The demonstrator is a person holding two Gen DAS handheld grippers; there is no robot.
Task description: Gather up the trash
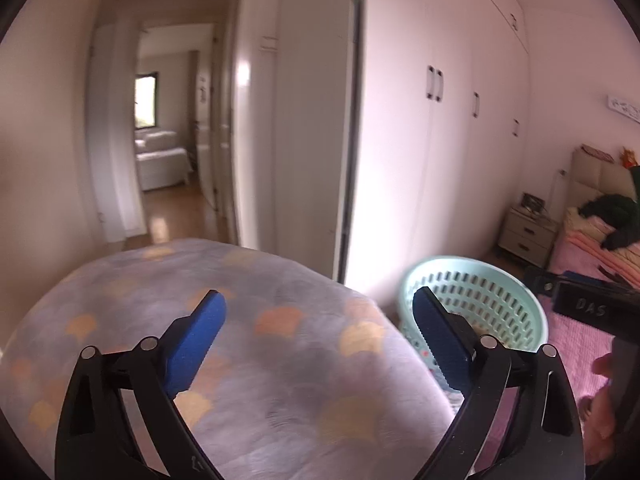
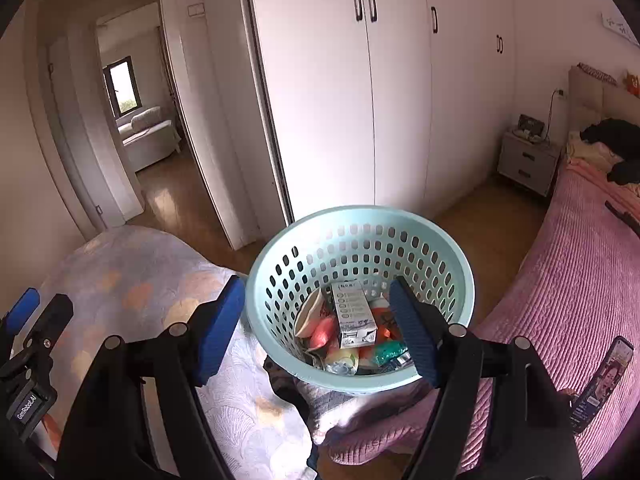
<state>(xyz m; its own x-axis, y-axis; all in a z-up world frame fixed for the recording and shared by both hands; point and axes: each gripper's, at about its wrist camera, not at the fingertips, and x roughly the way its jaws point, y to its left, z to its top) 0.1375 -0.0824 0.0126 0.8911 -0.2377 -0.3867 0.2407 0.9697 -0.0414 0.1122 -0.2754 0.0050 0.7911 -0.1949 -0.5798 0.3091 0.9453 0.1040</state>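
A pale green perforated basket (image 2: pixel 360 240) sits on the bed edge and holds trash: a white carton (image 2: pixel 354 314), red and orange wrappers (image 2: pixel 322 332) and a green wrapper (image 2: pixel 386 352). My right gripper (image 2: pixel 320 330) is open and empty, just above the basket's near rim. My left gripper (image 1: pixel 320 338) is open and empty over the grey blanket with orange shell prints (image 1: pixel 260 360), left of the basket (image 1: pixel 480 300). The left gripper also shows at the left edge of the right wrist view (image 2: pixel 24 340).
A pink bedspread (image 2: pixel 568 288) covers the bed at right, with a phone (image 2: pixel 600 384) on it and dark clothes (image 2: pixel 616 136) near the pillows. White wardrobes (image 2: pixel 360 100) face the bed. A nightstand (image 2: pixel 528 160) stands at the back. A doorway (image 2: pixel 132 120) opens at left.
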